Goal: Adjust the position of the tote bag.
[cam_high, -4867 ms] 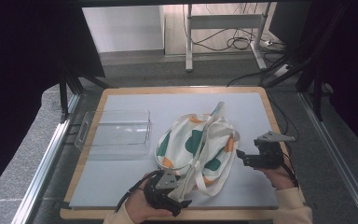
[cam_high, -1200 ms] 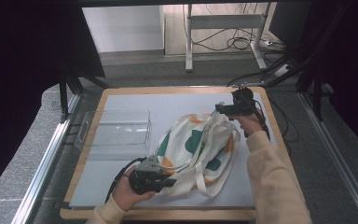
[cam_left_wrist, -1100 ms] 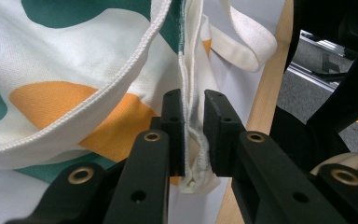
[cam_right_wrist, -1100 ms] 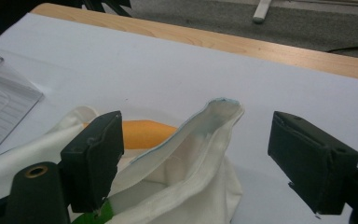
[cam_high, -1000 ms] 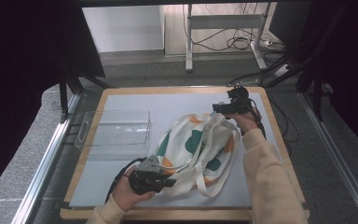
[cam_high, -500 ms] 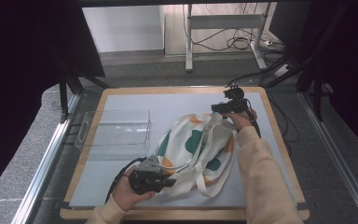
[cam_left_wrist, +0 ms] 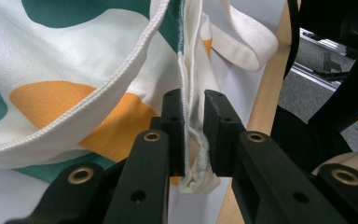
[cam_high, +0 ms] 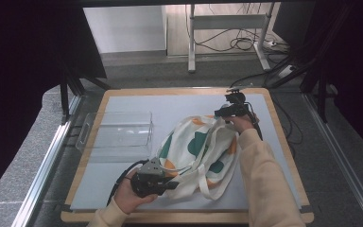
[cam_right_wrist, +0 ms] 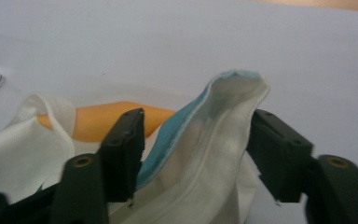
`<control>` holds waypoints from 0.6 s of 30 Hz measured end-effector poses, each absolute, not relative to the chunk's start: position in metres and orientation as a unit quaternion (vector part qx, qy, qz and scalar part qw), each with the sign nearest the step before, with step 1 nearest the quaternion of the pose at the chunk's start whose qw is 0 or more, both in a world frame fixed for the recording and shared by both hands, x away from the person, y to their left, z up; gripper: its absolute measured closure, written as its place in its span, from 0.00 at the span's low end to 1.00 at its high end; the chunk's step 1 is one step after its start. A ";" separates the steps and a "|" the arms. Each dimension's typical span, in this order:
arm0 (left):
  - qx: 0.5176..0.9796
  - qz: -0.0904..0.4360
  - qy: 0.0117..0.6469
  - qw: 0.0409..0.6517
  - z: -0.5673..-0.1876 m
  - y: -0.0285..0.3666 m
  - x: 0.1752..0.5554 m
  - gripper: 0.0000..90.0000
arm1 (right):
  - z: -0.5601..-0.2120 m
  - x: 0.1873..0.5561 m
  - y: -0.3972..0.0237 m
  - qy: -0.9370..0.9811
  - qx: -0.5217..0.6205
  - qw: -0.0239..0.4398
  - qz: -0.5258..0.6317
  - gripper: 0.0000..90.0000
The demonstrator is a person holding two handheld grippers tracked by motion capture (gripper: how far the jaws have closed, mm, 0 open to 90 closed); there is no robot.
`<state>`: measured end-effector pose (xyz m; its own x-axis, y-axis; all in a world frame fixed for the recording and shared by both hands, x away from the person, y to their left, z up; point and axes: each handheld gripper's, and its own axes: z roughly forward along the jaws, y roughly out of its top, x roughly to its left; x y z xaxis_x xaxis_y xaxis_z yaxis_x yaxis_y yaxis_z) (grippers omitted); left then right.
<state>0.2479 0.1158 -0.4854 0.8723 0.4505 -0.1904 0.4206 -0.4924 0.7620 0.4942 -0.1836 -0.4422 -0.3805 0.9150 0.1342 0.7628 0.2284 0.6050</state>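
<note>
Your left gripper (cam_high: 170, 183) sits low and left of centre in the high view, its jaws clamped on a folded seam of the bag (cam_high: 198, 151). In the left gripper view that seam (cam_left_wrist: 193, 140) runs upright between the two black jaws, pinched tight, with the bag's orange and green patches spreading to the left of the frame and a strap (cam_left_wrist: 249, 39) looping at the upper right.

Your right gripper (cam_high: 221, 112) is at the upper right of the mat (cam_high: 123, 194), at the bag's far corner. In the right gripper view its jaws stand wide apart, and a peak of bag cloth (cam_right_wrist: 223, 121) with a pale blue edge rises between them; the cloth touches the right jaw, but you are not pinching it.

The bag lies crumpled in the middle of the mat, stretching between your two grippers. A clear bin (cam_high: 118, 135) stands on the mat to the bag's left, just beside it, near the tray's left edge.
</note>
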 end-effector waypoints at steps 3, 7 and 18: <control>0.864 0.017 0.252 0.436 -0.486 0.116 0.248 0.88 | -0.443 0.493 -0.184 0.777 0.542 0.124 0.295 0.63; 0.864 0.017 0.252 0.435 -0.486 0.115 0.248 0.88 | -0.443 0.492 -0.187 0.782 0.541 0.113 0.289 0.73; 0.864 0.017 0.253 0.436 -0.486 0.115 0.248 0.88 | -0.441 0.489 -0.187 0.792 0.526 0.114 0.288 0.90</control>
